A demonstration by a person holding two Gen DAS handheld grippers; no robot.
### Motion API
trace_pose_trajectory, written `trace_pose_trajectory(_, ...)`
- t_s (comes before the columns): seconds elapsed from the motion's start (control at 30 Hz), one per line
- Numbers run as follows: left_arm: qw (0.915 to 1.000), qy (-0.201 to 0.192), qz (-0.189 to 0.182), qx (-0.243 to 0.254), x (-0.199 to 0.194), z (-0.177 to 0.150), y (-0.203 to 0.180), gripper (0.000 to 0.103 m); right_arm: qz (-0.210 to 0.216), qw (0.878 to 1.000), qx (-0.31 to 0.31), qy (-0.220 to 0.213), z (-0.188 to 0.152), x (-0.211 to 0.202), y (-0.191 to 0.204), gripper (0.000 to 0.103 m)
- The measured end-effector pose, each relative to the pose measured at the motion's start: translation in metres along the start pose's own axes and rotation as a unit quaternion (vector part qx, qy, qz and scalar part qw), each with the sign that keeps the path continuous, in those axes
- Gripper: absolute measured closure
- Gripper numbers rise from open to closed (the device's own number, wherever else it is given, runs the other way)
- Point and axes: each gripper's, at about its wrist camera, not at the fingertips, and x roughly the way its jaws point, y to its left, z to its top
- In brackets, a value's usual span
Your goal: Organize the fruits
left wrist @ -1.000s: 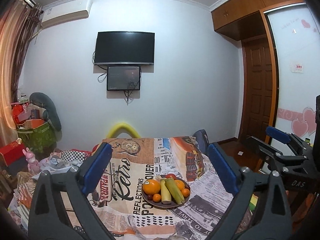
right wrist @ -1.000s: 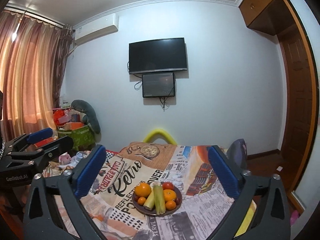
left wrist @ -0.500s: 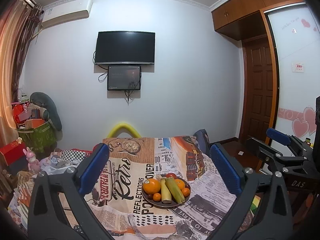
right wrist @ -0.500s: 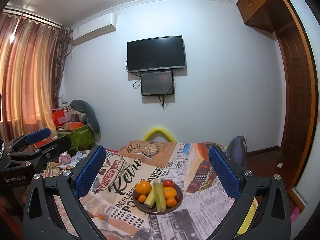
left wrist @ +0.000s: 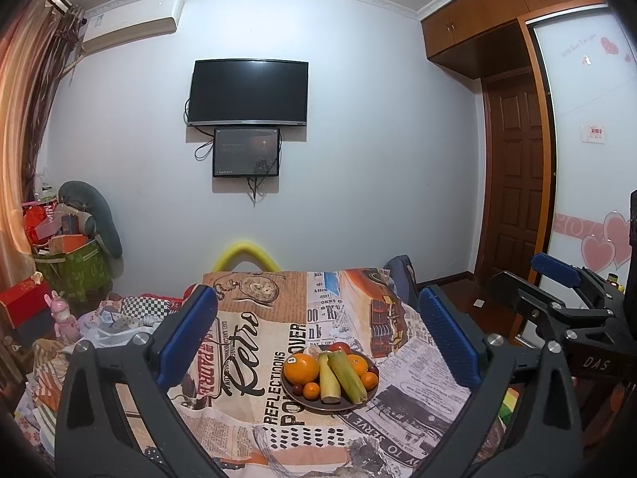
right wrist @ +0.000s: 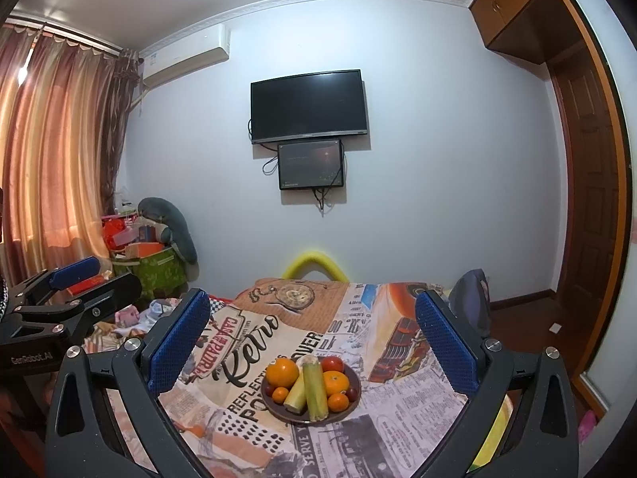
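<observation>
Left gripper (left wrist: pixel 316 334): my jaws stand wide apart, holding nothing, above the plate.
Right gripper (right wrist: pixel 312 334): mine too, spread wide and bare, above the plate.
Plate (right wrist: pixel 354 402): on the printed tablecloth (right wrist: pixel 406 410), carrying oranges (right wrist: pixel 282 372), two corn cobs (right wrist: pixel 315 392), a tomato (right wrist: pixel 332 363).

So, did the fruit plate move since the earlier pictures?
No. The plate sits beside the same "REFLECTIONS" lettering on the tablecloth as before.
</observation>
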Motion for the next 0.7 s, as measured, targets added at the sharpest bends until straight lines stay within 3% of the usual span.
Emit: trace_pose_trajectory(0.7, 1.0000, 0.001, -0.002, 0.000, 0.0013, -0.0012, -0.0004, 0.000, 0.006, 1.000, 0.005, 0.006, 0.0005, 0.0035, -0.0008, 0.000)
